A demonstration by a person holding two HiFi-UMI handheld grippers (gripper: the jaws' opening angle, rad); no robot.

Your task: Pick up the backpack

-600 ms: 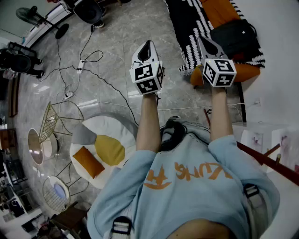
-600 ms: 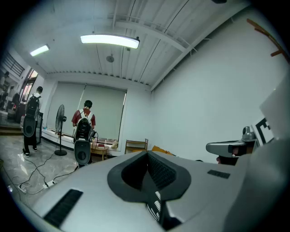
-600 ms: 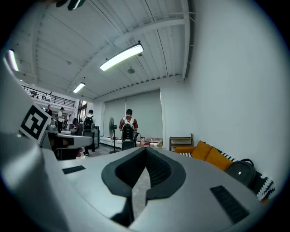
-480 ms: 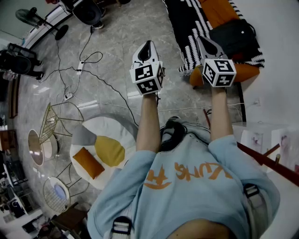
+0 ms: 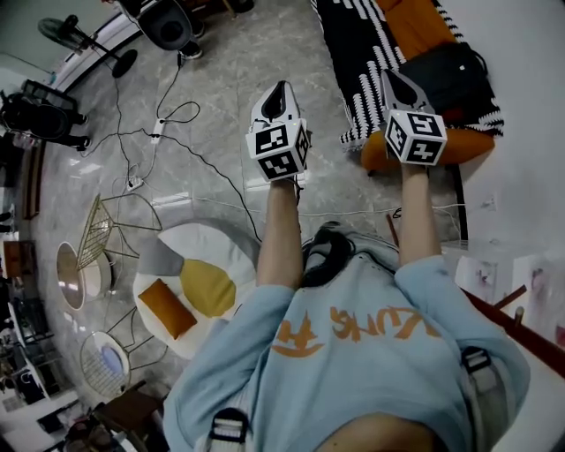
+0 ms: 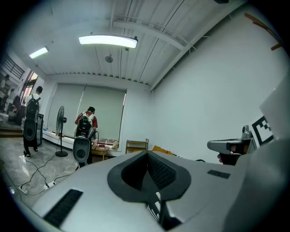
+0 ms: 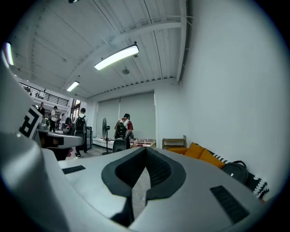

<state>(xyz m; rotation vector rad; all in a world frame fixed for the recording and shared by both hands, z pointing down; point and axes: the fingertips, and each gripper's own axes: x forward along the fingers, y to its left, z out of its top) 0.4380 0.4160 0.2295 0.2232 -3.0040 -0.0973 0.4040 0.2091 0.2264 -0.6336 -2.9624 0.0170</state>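
A black backpack [image 5: 450,78] lies on an orange sofa [image 5: 422,22] at the upper right of the head view, just beyond my right gripper [image 5: 395,81]. In the right gripper view the backpack [image 7: 238,171] sits low at the right, on the sofa [image 7: 199,152]. My right gripper [image 7: 144,152] is shut and holds nothing. My left gripper [image 5: 277,93] hangs over the marble floor, left of the sofa, also shut and empty. In the left gripper view its jaws [image 6: 147,156] meet, and the right gripper [image 6: 229,146] shows at the right edge.
A black-and-white striped blanket [image 5: 357,48] drapes over the sofa. Cables and a power strip [image 5: 157,126] run across the floor. A round pouf with yellow cushions [image 5: 190,282] and wire stools [image 5: 110,234] stand at left. A standing fan [image 7: 104,131] and people with backpacks [image 7: 122,129] are far off.
The view has shifted slightly, so the sofa and backpack sit a little higher in the picture. Both grippers keep their place relative to the body and stay shut.
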